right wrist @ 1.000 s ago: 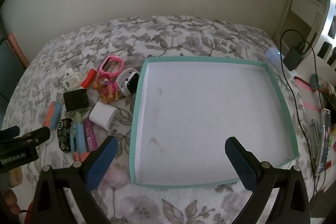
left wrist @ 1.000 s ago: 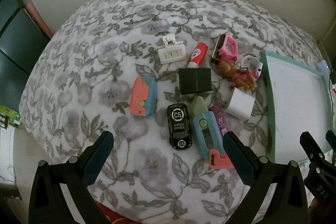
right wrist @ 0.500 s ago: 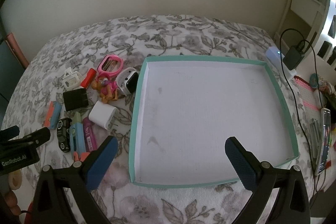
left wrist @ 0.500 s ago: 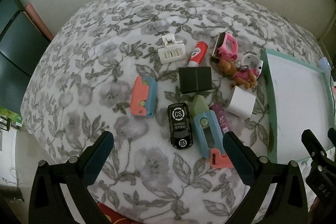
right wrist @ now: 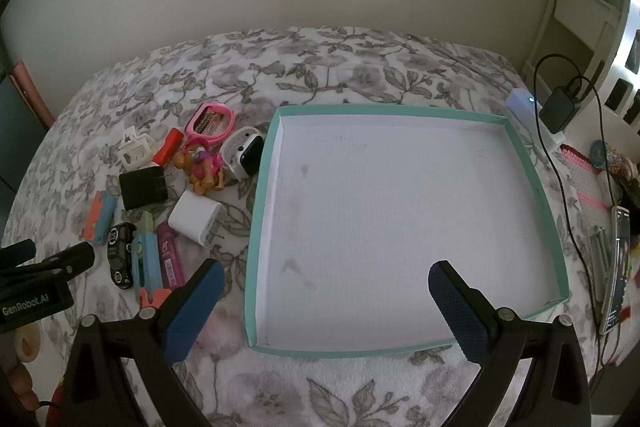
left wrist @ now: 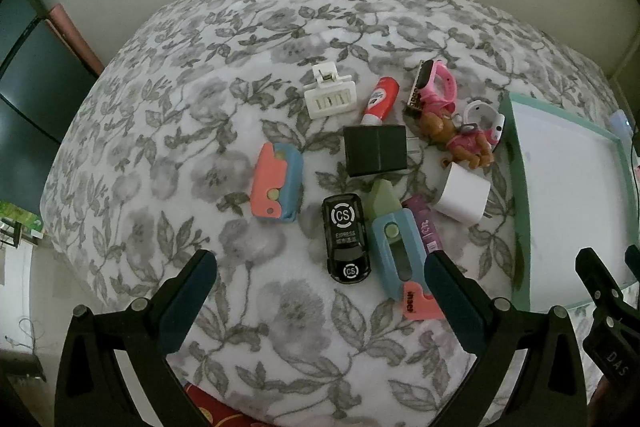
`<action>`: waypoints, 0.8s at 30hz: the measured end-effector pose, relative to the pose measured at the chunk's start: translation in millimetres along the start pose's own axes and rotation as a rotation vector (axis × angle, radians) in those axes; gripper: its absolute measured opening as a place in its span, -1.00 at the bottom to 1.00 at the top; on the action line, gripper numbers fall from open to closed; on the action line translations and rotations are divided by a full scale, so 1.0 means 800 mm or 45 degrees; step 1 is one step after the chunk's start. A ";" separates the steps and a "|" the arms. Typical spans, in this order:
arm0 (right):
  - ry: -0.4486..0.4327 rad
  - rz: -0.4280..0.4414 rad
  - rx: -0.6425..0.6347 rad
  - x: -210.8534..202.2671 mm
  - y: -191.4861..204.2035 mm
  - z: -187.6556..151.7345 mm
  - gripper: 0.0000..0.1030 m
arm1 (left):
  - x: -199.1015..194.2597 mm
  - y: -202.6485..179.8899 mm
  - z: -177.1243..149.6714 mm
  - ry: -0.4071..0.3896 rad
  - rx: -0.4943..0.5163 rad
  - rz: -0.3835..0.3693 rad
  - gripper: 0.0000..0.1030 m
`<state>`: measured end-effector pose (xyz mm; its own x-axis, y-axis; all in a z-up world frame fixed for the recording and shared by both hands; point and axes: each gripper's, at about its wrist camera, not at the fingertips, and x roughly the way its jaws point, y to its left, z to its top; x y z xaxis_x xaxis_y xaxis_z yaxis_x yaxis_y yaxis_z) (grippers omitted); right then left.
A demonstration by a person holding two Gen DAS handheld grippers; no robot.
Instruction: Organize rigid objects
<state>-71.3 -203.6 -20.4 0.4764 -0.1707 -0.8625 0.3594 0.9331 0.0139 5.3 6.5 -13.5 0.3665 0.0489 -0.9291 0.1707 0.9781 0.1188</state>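
Through the left wrist view, your left gripper [left wrist: 320, 281] is hovering with jaws apart and empty above the bed's grey floral blanket [left wrist: 192, 115], probably to survey the loose pile: a black toy car [left wrist: 346, 239], a blue-and-coral folding cutter [left wrist: 396, 259], a black plug cube [left wrist: 375, 150] and a white charger block [left wrist: 464, 197].

Through the right wrist view, your right gripper [right wrist: 322, 291] is hanging with jaws apart over the shallow teal-rimmed white tray [right wrist: 262, 187], which is holding nothing; everything is lying just beside its left wall.
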 end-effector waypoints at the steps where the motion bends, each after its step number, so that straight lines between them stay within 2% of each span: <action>1: 0.000 0.000 0.000 0.000 0.000 0.000 1.00 | 0.000 0.000 0.000 0.000 0.001 0.000 1.00; 24: -0.001 -0.001 -0.004 0.000 0.001 0.000 1.00 | 0.000 0.002 -0.002 -0.002 -0.005 -0.001 1.00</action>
<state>-70.8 -203.1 -20.4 0.4766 -0.1715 -0.8622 0.3572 0.9339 0.0117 4.1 8.7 -14.0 0.3681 0.0477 -0.9286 0.1676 0.9789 0.1167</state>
